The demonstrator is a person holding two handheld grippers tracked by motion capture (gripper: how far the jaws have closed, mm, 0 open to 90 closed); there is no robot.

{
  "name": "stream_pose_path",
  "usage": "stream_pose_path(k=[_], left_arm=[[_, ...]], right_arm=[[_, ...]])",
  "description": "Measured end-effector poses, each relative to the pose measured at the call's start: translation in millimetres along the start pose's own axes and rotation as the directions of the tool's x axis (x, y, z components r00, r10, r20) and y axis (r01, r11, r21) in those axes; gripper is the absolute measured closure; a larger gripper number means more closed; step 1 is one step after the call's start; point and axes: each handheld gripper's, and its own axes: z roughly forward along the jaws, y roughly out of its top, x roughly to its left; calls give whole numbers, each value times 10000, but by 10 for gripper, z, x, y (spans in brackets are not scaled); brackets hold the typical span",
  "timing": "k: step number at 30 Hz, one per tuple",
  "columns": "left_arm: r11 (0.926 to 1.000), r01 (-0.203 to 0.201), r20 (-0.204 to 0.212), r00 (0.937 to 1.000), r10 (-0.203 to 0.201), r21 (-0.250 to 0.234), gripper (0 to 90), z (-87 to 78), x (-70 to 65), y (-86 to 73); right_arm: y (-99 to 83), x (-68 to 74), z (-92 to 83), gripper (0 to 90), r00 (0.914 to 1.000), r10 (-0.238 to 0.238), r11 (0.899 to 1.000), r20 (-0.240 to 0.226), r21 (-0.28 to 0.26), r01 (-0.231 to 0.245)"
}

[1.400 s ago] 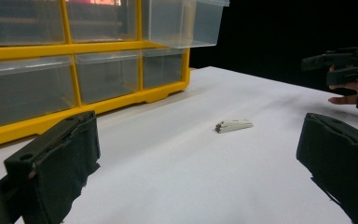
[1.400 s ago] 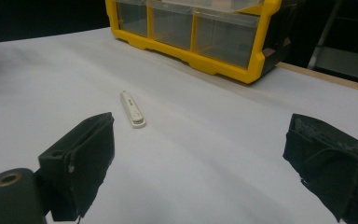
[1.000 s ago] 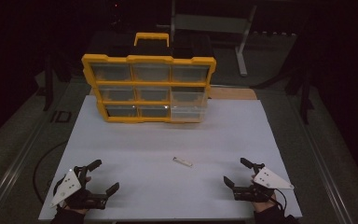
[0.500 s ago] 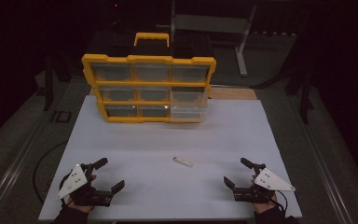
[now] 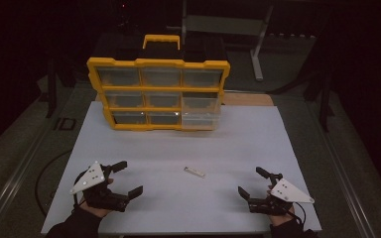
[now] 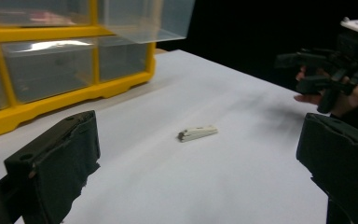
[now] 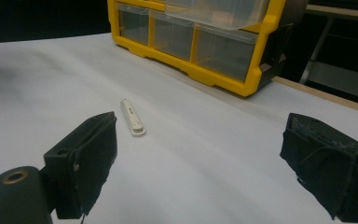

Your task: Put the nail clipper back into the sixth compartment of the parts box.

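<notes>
Small white clip (image 5: 194, 172) flat, long axis seemingly slanting left-back to right-front; both grippers' jaws wide.

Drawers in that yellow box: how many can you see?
9, in three rows of three in the yellow box. The drawer at bottom right is pulled out; the other eight are shut.

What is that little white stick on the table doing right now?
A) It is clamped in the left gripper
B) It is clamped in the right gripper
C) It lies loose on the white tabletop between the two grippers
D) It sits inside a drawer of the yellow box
C: the white stick lies flat on the tabletop, apart from the open left gripper and right gripper.
</notes>
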Motion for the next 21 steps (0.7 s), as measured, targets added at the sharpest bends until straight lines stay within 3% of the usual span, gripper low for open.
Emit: stream_pose_path(k=[5, 7, 12, 16, 21], left_arm=[[9987, -451, 419, 9981, 441, 242, 4, 104, -1, 95], [9959, -821, 625, 9949, 797, 370, 4, 184, 4, 167], [9930, -1092, 917, 9903, 1048, 452, 4, 279, 17, 249], [9883, -1446, 1173, 9835, 1380, 495, 4, 359, 19, 329], [9783, -1986, 1696, 9678, 1861, 598, 4, 488, 19, 456]], right_arm=[[5, 1, -1, 105, 9998, 167, 9999, -110, -22, -167], [11, 7, -5, 105, 9997, 210, 9998, -138, -36, -211], [30, 1, -14, 98, 9986, 428, 9990, -322, -105, -431], [32, -2, -16, 97, 9981, 486, 9988, -376, -85, -490], [28, 14, -4, 97, 9992, 279, 9996, -272, -71, -281]])
